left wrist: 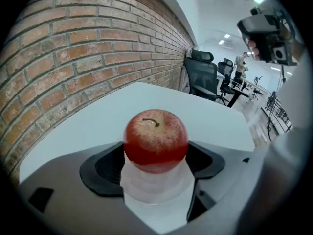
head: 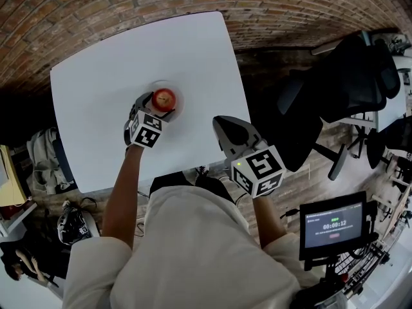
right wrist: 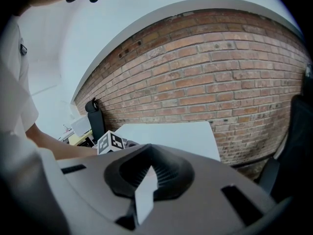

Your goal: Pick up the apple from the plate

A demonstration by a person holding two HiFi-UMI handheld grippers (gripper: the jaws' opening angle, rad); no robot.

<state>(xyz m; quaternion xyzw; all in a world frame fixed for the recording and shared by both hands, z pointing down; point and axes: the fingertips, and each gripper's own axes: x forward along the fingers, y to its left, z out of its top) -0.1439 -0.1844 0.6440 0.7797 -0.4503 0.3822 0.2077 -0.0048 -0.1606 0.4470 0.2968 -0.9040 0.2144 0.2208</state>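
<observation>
Head view: the apple (head: 163, 99) is seen sitting on a clear plate (head: 177, 105) near the middle of the white surface (head: 103, 69). It's flanked from the near side by the left tongs (head: 159, 110). The right tongs (head: 220, 122) are held by the surface's near edge, well apart from the plate.

Left gripper view: the apple is framed dead centre, stem up. The dark pads (left wrist: 103, 166) look pressed to both its sides, so it can be called gripped. The plate is glimpsed right underneath, so it's not lifted yet.

Right gripper view: the jaws are pretty much closed, with only a sliver left and nothing held.

So the grasp looks done. A straight, steady lift is called for next, with the squeeze firm enough that the round fruit isn't let slip.
</observation>
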